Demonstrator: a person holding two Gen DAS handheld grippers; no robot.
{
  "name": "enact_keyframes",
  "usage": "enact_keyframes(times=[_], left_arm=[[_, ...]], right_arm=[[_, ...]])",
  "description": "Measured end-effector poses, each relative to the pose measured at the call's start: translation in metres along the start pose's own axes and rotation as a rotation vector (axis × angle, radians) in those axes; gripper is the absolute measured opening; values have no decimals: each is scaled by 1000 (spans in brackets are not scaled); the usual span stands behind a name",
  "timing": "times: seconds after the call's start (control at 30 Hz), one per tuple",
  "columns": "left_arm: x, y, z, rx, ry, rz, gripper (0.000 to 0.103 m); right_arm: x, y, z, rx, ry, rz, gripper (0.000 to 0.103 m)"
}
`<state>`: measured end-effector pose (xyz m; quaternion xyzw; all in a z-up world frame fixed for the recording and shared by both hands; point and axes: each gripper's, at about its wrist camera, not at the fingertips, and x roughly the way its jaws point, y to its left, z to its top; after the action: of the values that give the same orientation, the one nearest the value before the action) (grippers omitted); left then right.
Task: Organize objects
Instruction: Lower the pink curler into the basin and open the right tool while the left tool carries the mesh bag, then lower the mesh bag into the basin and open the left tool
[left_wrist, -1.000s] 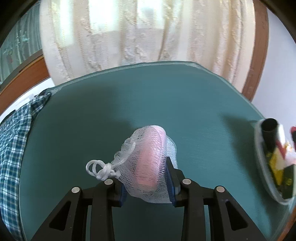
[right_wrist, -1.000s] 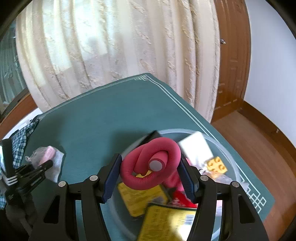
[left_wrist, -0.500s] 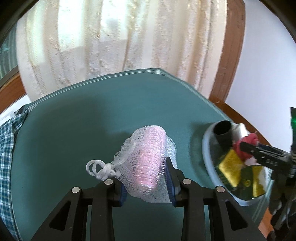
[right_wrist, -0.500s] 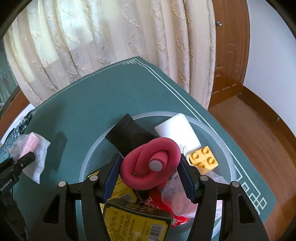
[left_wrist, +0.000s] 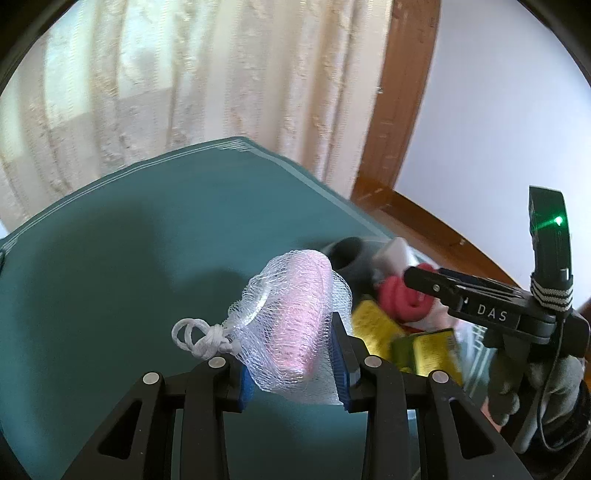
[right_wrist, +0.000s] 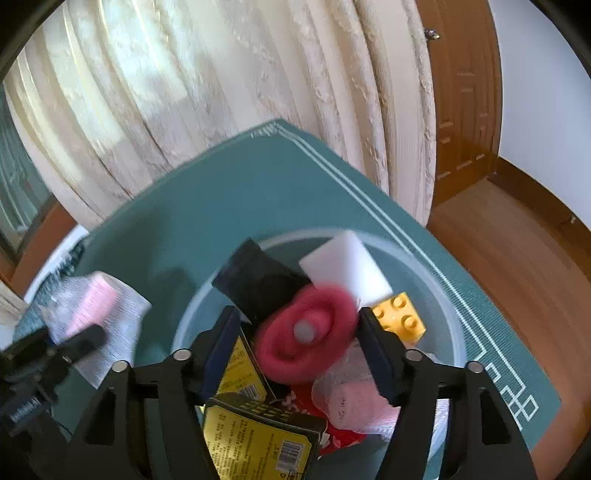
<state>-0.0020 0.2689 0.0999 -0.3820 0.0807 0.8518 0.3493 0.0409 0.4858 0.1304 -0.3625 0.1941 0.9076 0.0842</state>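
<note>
Three letters, "DAS", on widening right tongs (left_wrist: 417, 275); left tongs (left_wrist: 291, 365) clamping netted pink soap (left_wrist: 299, 317).

Each camera sits just behind its own black two-finger gripper and looks forward and down along the fingers, very near what lies between them. The left view faces a teal cloth-covered table (left_wrist: 129, 266) and cream lace curtain (left_wrist: 207, 85); the right view faces the same table (right_wrist: 229, 199) and curtain (right_wrist: 221, 85). Both show the clear round plastic tub (right_wrist: 448, 306) of oddments, and each catches the other gripper at its edge.
</note>
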Motion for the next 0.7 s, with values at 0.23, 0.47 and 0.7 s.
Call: enact_keyframes(times=[0.23,0.47,0.7], left_arm=[[14,-28,6,79,-1,-67,36],[36,-42,10,124,33,-119,36],[54,-45,8,138,60,-128,36]], right_arm=[[-12,-11,2,50,-50,23,70],[-23,-15,5,62,-113,26,70],[-24,-17,2,66,-121,34,70]])
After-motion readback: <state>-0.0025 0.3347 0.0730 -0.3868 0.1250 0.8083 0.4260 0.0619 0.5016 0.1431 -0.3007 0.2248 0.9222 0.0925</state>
